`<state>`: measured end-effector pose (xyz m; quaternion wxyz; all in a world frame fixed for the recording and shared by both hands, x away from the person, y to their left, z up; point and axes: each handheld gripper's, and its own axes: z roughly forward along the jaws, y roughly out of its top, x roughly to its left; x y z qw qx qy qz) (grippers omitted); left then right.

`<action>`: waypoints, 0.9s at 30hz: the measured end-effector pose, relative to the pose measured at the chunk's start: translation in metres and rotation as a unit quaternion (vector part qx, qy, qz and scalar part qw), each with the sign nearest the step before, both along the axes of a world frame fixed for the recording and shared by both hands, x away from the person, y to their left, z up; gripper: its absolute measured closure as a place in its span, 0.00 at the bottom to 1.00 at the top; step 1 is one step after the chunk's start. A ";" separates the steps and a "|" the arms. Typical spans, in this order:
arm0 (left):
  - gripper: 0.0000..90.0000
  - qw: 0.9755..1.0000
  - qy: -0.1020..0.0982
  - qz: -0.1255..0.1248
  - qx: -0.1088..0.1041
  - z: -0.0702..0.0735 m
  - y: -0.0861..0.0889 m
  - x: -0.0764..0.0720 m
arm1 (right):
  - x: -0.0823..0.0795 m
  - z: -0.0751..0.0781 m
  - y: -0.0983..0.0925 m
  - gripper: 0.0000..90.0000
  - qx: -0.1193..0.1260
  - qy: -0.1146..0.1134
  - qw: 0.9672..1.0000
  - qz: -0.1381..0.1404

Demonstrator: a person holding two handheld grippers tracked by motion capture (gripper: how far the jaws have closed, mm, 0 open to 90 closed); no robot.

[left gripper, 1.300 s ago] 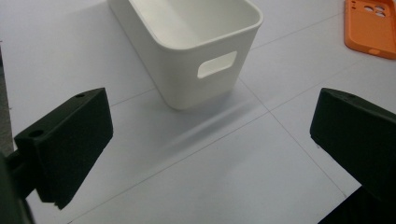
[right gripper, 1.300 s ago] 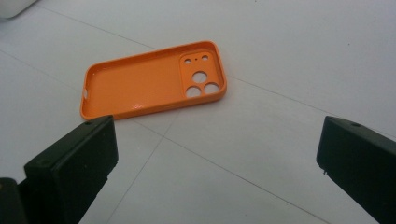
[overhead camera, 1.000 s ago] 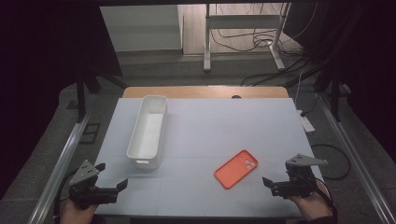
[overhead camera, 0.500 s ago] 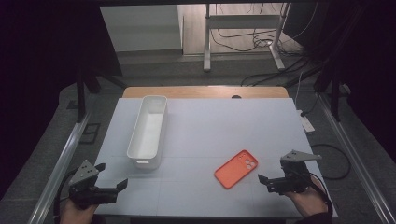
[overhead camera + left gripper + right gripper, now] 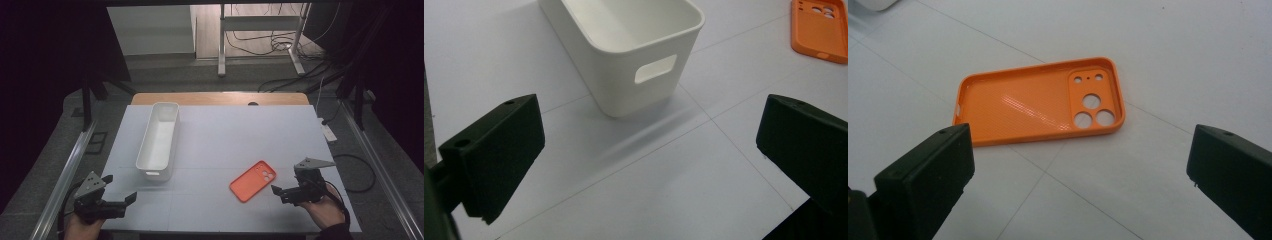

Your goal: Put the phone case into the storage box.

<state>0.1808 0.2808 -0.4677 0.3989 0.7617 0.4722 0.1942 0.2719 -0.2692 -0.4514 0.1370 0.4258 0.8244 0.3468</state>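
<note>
Orange phone case [image 5: 253,181] lies flat on the white table [image 5: 240,135], inside face up with the camera cutouts showing, in the near right part of the surface. Since a second ago your right gripper [image 5: 281,192] has come in from the right edge and a little forward, so it now sits just beside the case's near right end; the case itself has not moved. Your left gripper [image 5: 122,201] has barely shifted and stays low at the near left corner.

Both tools are spread wide with nothing between the jaws: in the right gripper view the two black jaws stand far apart at the bottom corners, and the left gripper view shows the same.

For room, the white bin [image 5: 160,140] stands lengthwise on the left half, its near end with the handle slot facing your left gripper and close ahead of it. Bare table stretches between bin and case, and behind the case to the far edge. Your right hand [image 5: 325,210] is near the table's front right corner, with the edge just behind it.

In the right gripper view the case [image 5: 1040,102] lies ahead of the jaws and slightly left of centre, not touching either jaw, its long side set across the line of approach.
</note>
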 end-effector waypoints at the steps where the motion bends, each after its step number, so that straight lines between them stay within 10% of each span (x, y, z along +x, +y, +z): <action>1: 0.00 1.000 0.000 0.000 0.000 0.000 0.000 0.000 | 0.001 0.000 0.001 0.00 -0.001 0.000 1.000 0.002; 27: 0.00 1.000 0.001 -0.004 0.004 0.000 -0.001 0.000 | 0.022 -0.007 0.034 0.00 -0.024 0.009 0.999 0.024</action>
